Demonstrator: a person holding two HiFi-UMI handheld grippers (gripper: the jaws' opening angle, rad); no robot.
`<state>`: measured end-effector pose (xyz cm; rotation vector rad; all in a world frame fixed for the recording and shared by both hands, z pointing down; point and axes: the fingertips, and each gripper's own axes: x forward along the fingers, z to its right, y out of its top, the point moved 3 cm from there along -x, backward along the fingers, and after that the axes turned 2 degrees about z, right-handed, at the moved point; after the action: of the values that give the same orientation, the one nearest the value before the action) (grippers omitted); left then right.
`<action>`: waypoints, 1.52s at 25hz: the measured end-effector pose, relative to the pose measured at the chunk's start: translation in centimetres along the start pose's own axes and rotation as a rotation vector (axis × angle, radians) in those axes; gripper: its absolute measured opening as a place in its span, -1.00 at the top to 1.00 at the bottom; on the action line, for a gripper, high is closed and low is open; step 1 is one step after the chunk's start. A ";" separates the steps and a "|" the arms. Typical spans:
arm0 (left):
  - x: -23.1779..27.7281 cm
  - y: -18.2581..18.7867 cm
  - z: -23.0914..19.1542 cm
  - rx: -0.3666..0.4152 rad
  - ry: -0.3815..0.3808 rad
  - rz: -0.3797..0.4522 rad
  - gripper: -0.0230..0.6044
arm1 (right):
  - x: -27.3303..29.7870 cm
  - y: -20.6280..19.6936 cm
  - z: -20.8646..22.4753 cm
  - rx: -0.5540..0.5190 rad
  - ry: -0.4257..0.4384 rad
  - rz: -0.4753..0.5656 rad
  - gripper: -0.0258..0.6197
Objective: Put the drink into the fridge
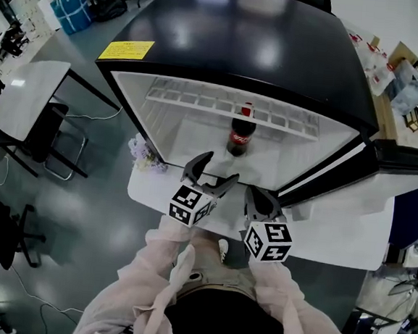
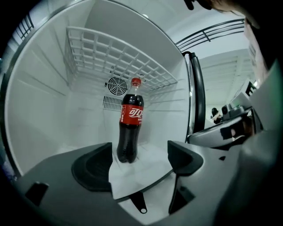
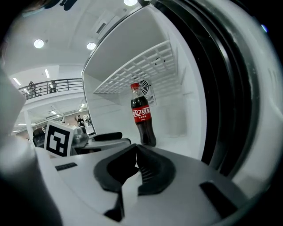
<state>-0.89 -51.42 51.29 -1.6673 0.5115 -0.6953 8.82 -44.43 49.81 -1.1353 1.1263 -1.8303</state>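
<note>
Two grippers sit at lower centre of the head view, before the open fridge (image 1: pixel 242 42). Left gripper (image 1: pixel 214 174): jaws wide apart, nothing between them. Cola bottle (image 1: pixel 240 133): inside the fridge, upright on its floor below the wire shelf (image 1: pixel 200 100), long axis vertical, straight ahead of the left jaws, beyond their tips and not touching. Right gripper (image 1: pixel 260 200): jaws closed on each other, empty, bottle farther ahead. Judgement: drink is placed; the left gripper is nearer and can back straight out.
</note>
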 end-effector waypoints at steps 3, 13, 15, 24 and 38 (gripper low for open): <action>-1.6 -0.1 0.1 -0.012 0.037 -0.005 -0.34 | -0.1 0.3 -0.5 -0.007 0.012 0.005 0.89; -7.5 0.2 1.0 -0.049 0.174 0.030 0.06 | -1.2 1.5 -1.3 -0.033 0.048 0.048 0.88; -8.6 0.5 1.1 -0.039 0.203 0.042 0.21 | -1.2 1.5 -1.3 -0.036 0.048 0.046 0.88; -12.9 0.5 -1.0 -0.125 0.358 0.041 0.87 | -0.3 2.3 -2.2 -0.060 0.098 0.076 0.89; -14.8 1.6 -2.9 -0.093 0.434 0.031 0.89 | -0.3 3.7 -1.5 -0.075 0.093 0.126 0.89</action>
<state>-13.57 -43.97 47.59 -1.5912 0.8863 -1.0310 7.99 -45.14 45.95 -1.0056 1.3006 -1.7715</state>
